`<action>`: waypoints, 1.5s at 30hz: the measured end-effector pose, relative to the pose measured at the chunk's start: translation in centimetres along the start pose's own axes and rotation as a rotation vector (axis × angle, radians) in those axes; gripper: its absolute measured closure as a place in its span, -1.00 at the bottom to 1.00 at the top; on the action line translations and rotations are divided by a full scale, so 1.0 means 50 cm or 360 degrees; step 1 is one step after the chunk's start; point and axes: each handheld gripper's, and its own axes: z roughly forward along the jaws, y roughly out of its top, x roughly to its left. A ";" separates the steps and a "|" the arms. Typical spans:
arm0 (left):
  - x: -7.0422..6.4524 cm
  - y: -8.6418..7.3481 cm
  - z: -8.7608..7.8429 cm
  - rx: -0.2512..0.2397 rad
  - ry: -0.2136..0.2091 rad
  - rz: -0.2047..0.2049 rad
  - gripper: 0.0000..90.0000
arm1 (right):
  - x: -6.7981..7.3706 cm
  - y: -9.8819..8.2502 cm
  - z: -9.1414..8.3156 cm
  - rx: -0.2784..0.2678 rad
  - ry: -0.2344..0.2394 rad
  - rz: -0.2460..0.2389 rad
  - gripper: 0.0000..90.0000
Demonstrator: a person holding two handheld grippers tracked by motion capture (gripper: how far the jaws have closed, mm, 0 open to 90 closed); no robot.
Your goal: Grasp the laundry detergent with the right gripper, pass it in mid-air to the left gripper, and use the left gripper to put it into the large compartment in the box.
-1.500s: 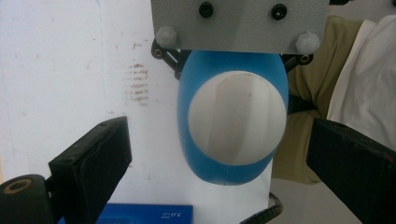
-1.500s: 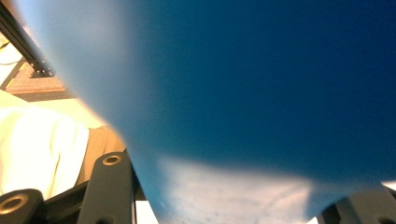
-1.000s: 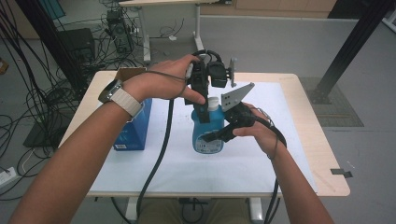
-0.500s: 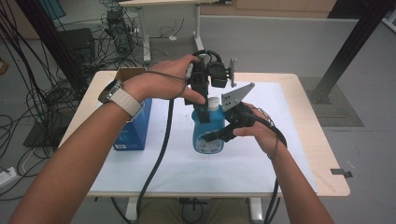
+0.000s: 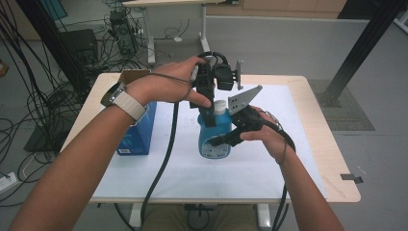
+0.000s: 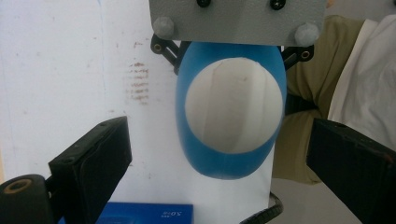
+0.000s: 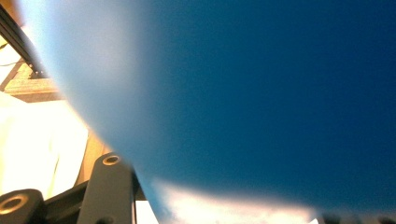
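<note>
A blue bottle with a white cap stands upright on the white mat. My right gripper comes in from the right and is shut on the bottle's body. In the right gripper view the blue wall of the bottle is pressed close, beside one black finger. My left gripper points straight down over the cap. In the left gripper view its jaws stand wide on either side of the cap, clear of it, so the left gripper is open. The right gripper's grey plate lies beyond the bottle.
A blue box stands at the mat's left edge, close to my left forearm. The wooden table's rim runs along the right. Cables and equipment crowd the floor at the left and behind; a black post rises at the right.
</note>
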 end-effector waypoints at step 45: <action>0.001 0.011 0.015 -0.0004 0.0010 -0.0001 -0.84 | 0.000 0.000 0.001 -0.0003 0.0008 0.0012 -0.02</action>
